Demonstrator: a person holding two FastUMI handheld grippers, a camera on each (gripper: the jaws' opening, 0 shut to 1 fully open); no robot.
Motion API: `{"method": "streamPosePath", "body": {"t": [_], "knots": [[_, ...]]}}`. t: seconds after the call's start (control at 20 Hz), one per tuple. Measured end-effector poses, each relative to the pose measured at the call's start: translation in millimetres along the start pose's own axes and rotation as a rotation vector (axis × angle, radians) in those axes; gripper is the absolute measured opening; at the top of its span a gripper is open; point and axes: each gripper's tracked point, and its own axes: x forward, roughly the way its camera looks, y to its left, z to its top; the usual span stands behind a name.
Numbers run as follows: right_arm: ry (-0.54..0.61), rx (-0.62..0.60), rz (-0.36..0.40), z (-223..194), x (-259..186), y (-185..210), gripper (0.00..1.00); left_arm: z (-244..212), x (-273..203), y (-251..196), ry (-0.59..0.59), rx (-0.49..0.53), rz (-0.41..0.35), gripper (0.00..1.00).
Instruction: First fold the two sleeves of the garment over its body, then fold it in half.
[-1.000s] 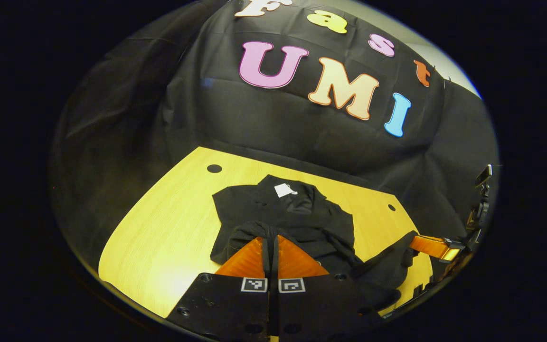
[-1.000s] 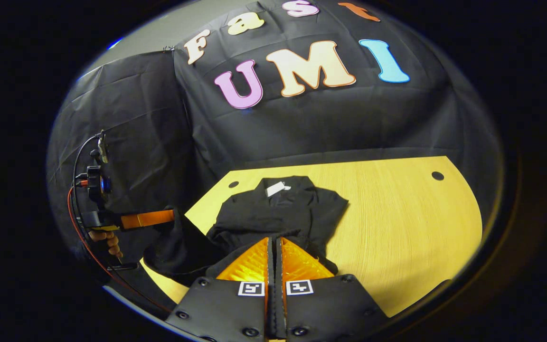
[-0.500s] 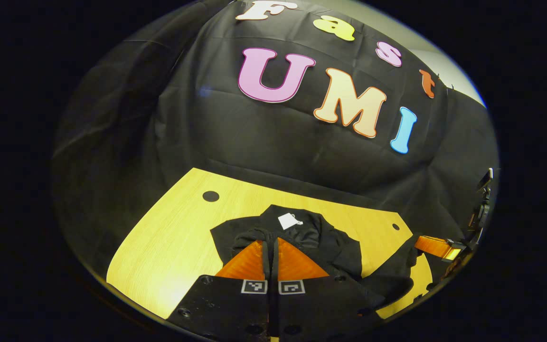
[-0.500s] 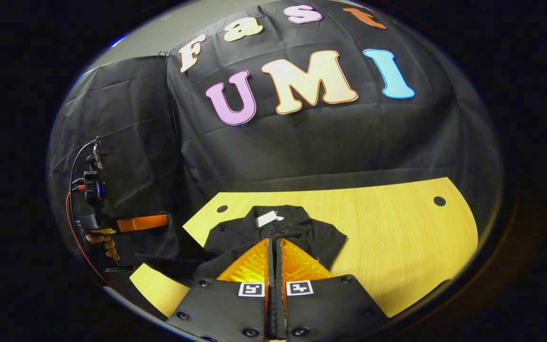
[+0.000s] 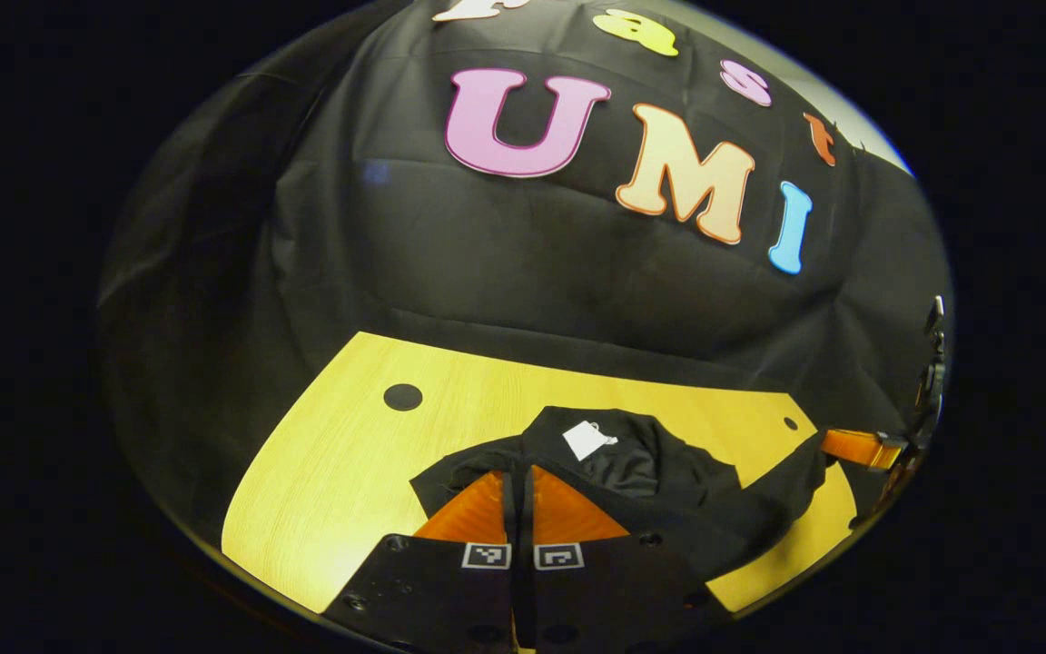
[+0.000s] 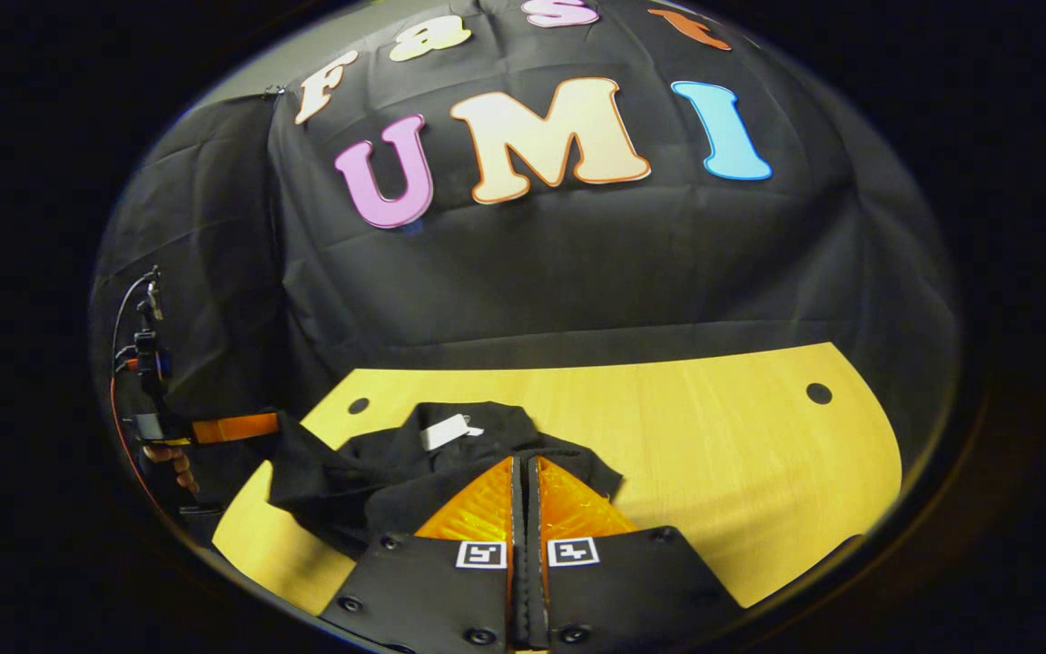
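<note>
The left gripper (image 5: 518, 472) sits at 6 o'clock in the left gripper view, its two fingers clenched together on a fold of the garment (image 5: 668, 481), whose black cloth bunches right at the tips. The right gripper (image 6: 526, 461) sits at 6 o'clock in the right gripper view, its two fingers likewise pressed together with black cloth gathered over the tips.

There is one garment. It lies on the table (image 5: 341, 472) from 6 toward 4 o'clock in the left gripper view, with one white tag (image 5: 587, 439) at its collar just above the fingers. From there a lifted flap of cloth stretches to 3 o'clock, where the right gripper shows far off at the edge, gripping that flap. In the right gripper view the garment lies from 6 to 8 o'clock, tag (image 6: 448, 431) near its top edge, and its lifted flap runs to 9 o'clock, where the left gripper shows far off with a hand (image 6: 169, 459) under it and cables (image 6: 119, 363) above.

There is one table, with two dark round holes (image 5: 402, 396) near its far corners. The raised cloth hides the table's near edge between the two grippers. Black cloth wall (image 5: 487, 254) stands behind the table.
</note>
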Motion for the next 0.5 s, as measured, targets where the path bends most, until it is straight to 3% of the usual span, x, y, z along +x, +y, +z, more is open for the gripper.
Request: {"method": "streamPosePath", "body": {"t": [0.1,0.15,0.2,0.25,0.3,0.35,0.5], "knots": [[0.009,0.04,-0.057,1,14,-12,0.02,2,12,17,-0.015,0.007,0.05,0.0],[-0.023,0.043,-0.139,8,13,-26,0.26,6,13,38,-0.036,0.031,0.143,0.0],[-0.078,0.033,-0.208,19,8,-41,0.49,16,11,55,-0.067,0.059,0.206,0.1],[-0.125,0.022,-0.25,35,4,-49,0.72,28,4,70,-0.119,0.096,0.284,0.53],[-0.172,0.011,-0.27,42,-12,-45,0.96,45,-1,75,-0.172,0.125,0.304,0.96],[-0.207,-0.005,-0.275,49,-25,-38,0.98,60,-14,65,-0.229,0.137,0.294,0.92],[-0.283,-0.065,-0.261,53,-54,-23,0.98,89,-48,40,-0.318,0.153,0.258,0.93]]}}
